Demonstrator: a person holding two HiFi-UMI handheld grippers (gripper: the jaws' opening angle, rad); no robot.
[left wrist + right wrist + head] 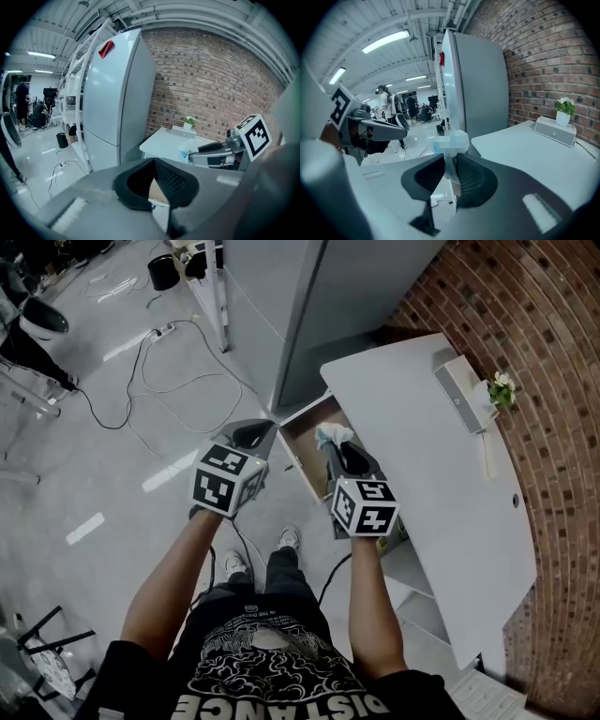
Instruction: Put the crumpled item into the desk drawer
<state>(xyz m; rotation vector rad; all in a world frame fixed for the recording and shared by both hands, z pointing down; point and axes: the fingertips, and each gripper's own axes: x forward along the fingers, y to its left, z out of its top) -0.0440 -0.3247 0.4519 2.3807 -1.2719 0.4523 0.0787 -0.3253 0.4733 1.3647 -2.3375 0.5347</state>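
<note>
The crumpled item [334,434] is a pale white-blue wad, and my right gripper [336,446] is shut on it. It hangs over the open desk drawer [302,448], which juts from the near end of the white desk [422,456]. In the right gripper view the wad [451,142] sticks up between the black pads [471,176] of that gripper [450,158]. My left gripper [255,432] floats just left of the drawer, shut and empty. In its own view the left gripper [153,162] has its tips meeting, and the right gripper [218,153] with the wad [185,153] shows beyond.
A tall grey refrigerator [309,306] stands behind the drawer. On the desk's far side are a white box [463,396] and a small potted flower [502,388], against a brick wall [544,343]. Cables [155,367] trail across the floor at the left. Open shelves [417,592] sit under the desk.
</note>
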